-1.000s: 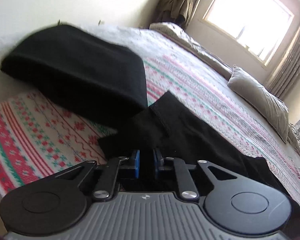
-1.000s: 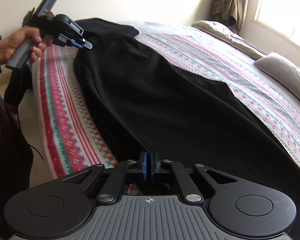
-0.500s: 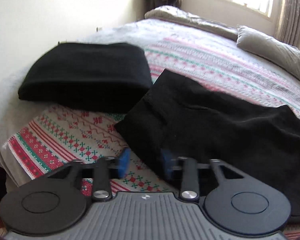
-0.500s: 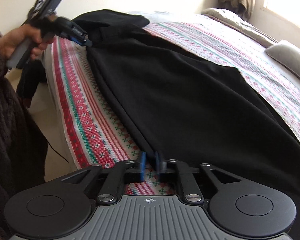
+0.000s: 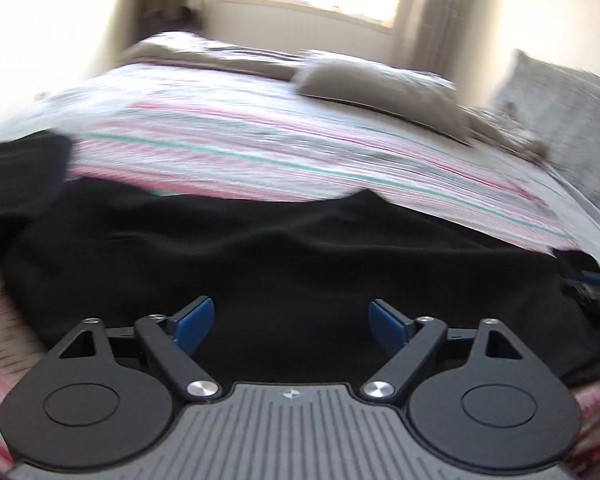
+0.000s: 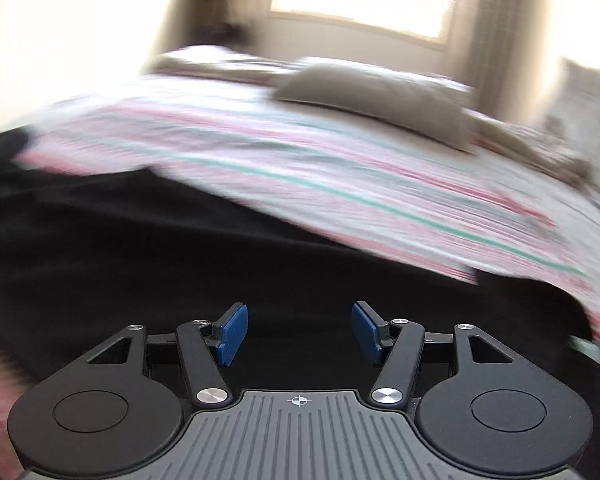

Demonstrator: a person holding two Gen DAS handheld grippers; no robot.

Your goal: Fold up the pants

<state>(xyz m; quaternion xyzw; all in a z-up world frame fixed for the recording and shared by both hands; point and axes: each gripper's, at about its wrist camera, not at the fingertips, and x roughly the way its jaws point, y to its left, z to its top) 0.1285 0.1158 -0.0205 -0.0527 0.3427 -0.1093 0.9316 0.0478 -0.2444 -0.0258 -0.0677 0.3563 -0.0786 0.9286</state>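
The black pants [image 5: 300, 256] are spread flat on the striped bedspread [image 5: 300, 152]; soft, limp cloth, best pinched at an edge. Left gripper [image 5: 291, 318] and right gripper [image 6: 299, 328] have just been opened, nothing held

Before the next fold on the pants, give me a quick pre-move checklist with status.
1. Left gripper released: ok, jaws have just been opening, nothing between them.
2. Right gripper released: ok, jaws have just been opening, nothing between them.
3. Black pants lying on the striped bedspread: ok.
4. Pants flat, no wrinkles: cannot tell, views blurred.
5. Other black garment apart from the pants: not ok, it meets them at the left.
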